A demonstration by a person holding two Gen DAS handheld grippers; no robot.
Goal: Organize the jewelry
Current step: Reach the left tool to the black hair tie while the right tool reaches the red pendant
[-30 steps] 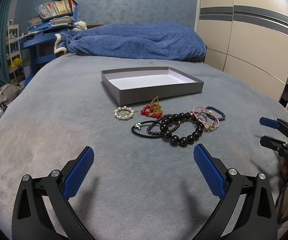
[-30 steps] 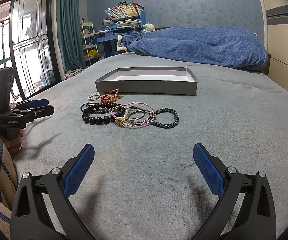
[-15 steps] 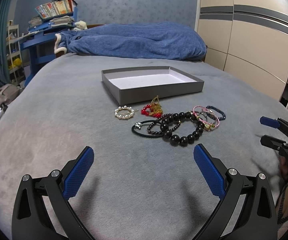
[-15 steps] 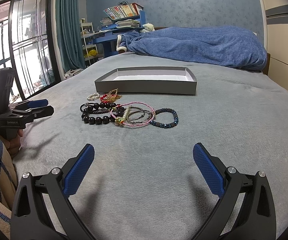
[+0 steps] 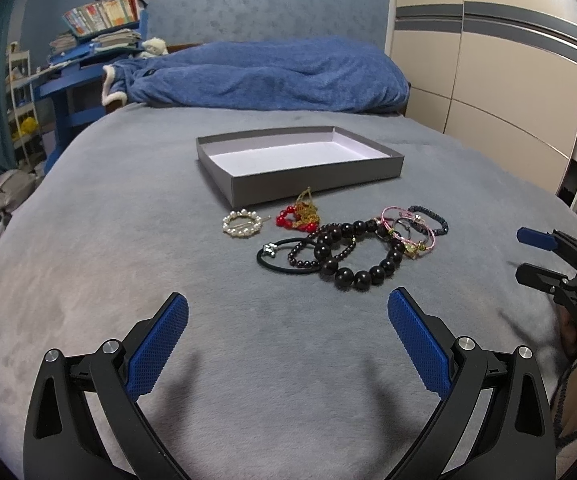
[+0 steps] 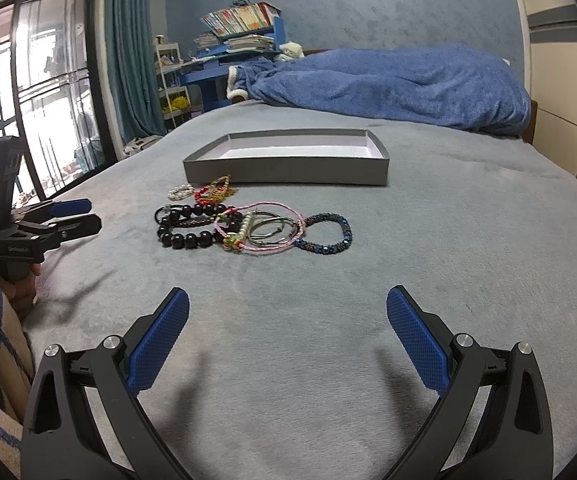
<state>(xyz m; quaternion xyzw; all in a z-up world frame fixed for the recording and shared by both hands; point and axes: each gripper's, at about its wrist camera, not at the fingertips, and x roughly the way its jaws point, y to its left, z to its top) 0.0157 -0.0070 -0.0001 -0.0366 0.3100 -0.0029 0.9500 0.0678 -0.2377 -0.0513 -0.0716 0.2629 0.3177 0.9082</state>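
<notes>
While both of your tools hang wide apart and empty above the grey bed cover (image 5: 128,208), you have time to choose your first pick. Your left hand-held gripper (image 5: 288,332) has its blue pads spread fully with nothing between them, and your right hand-held gripper (image 6: 288,332) stands the same way, bare and well short of the pile.

Nearest your left side lies the big black bead bracelet (image 5: 352,252), the heaviest piece by the look of it. Its round beads will likely roll and slip under flat pads, so pinch across the strand at the near arc, where it lies clear of the rest. A thin black hair tie (image 5: 284,256) and a small dark bead strand (image 5: 312,254) overlap it, so lifting one may drag another.

Nearest your right side is the dark blue bead bracelet (image 6: 326,234), lying just beside the tangle; its outer arc is free and should be an easy, light grab. The pink cord bracelet (image 6: 260,226) is soft and limp, and it lies over thin metal rings (image 6: 272,226), which look slippery and hard to get under on the plush cover.

Further off, the pearl ring clip (image 5: 242,223) sits alone and looks stiff; take it by the rim. The red bead and gold chain bundle (image 5: 302,214) is fine and may snag. Beyond them all, the grey box (image 5: 316,184) waits open, with nothing in the part of it you can see.
</notes>
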